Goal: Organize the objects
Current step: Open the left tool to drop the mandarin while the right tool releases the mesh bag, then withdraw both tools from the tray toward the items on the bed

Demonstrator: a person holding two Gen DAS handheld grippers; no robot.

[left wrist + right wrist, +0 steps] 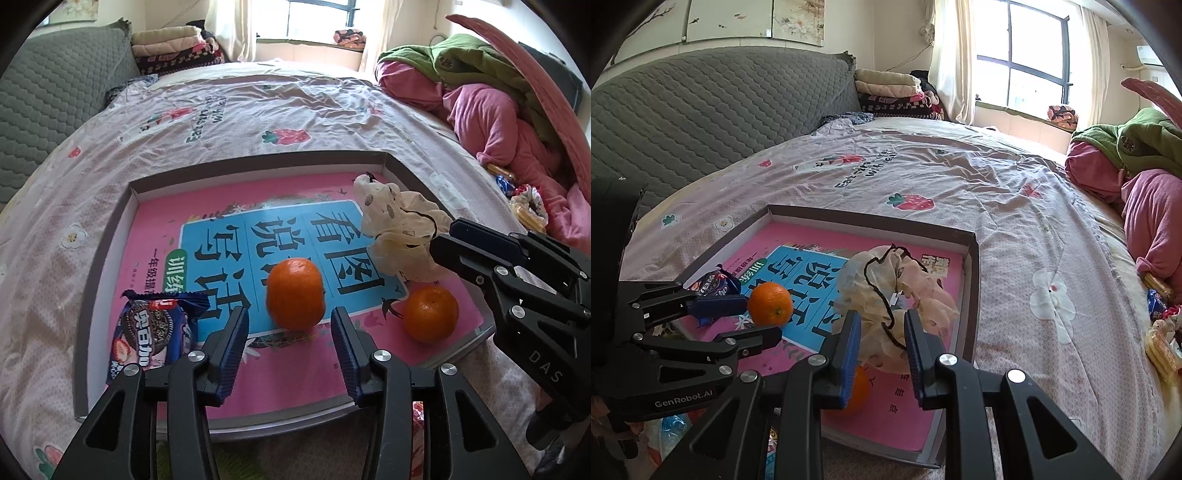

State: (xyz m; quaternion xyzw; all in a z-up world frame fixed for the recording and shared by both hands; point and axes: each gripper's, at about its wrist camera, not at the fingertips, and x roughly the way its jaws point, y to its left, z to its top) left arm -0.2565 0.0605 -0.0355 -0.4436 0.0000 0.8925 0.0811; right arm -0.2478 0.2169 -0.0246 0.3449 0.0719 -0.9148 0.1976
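Left wrist view: shallow box tray (127, 206) on the bed (236, 110), lined with a pink book (295, 373). Contents: two oranges, one (294, 293) just ahead of the left gripper (290, 347), whose jaws stand apart and empty; the other (430, 314) nearer the right edge; cookie packet (153, 332) at left. Right gripper (881, 345) is clamped on a cream scrunchie (886, 295) above the tray.
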